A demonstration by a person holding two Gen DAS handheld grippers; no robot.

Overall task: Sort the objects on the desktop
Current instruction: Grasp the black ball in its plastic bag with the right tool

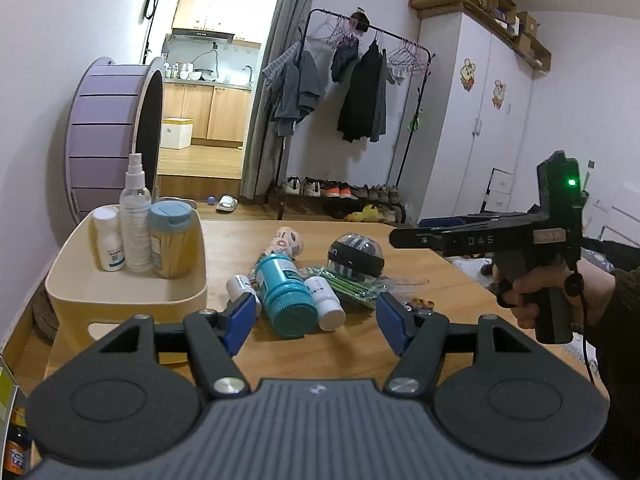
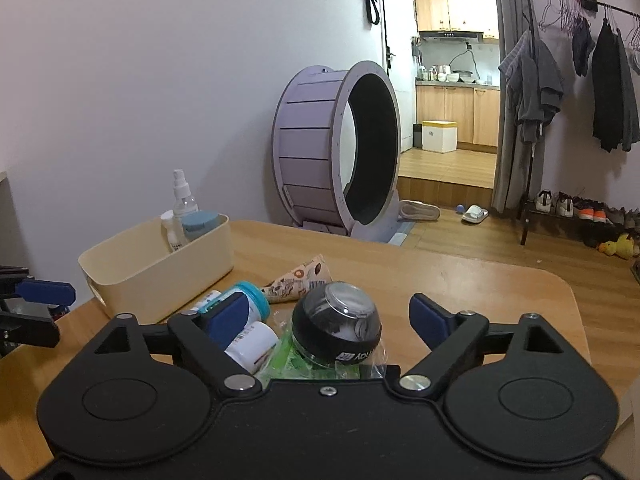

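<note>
On the wooden bench (image 1: 420, 248) a cream bin (image 1: 120, 292) sits at the far left and holds 3 upright things: a small white bottle (image 1: 107, 240), a clear spray bottle (image 1: 135, 208) and a blue-lidded jar (image 1: 170, 240), all touching side by side.

Right of the bin lies a loose pile. A teal bottle (image 1: 286, 296) lies on its side, with a white bottle (image 1: 326, 298) touching its right flank and another small white bottle (image 1: 240, 286) on its left. Farther off are a patterned tube (image 1: 286, 242), a black gyro ball (image 1: 355, 254) and a green packet (image 1: 352, 286) under the ball.

The left tool (image 1: 316, 316) hovers near the pile, released, its blue pads either side of the teal bottle without touching it. The right tool (image 2: 328, 316), held in a hand (image 1: 560, 296), is released too, spread wide around the gyro ball with clear gaps.
</note>
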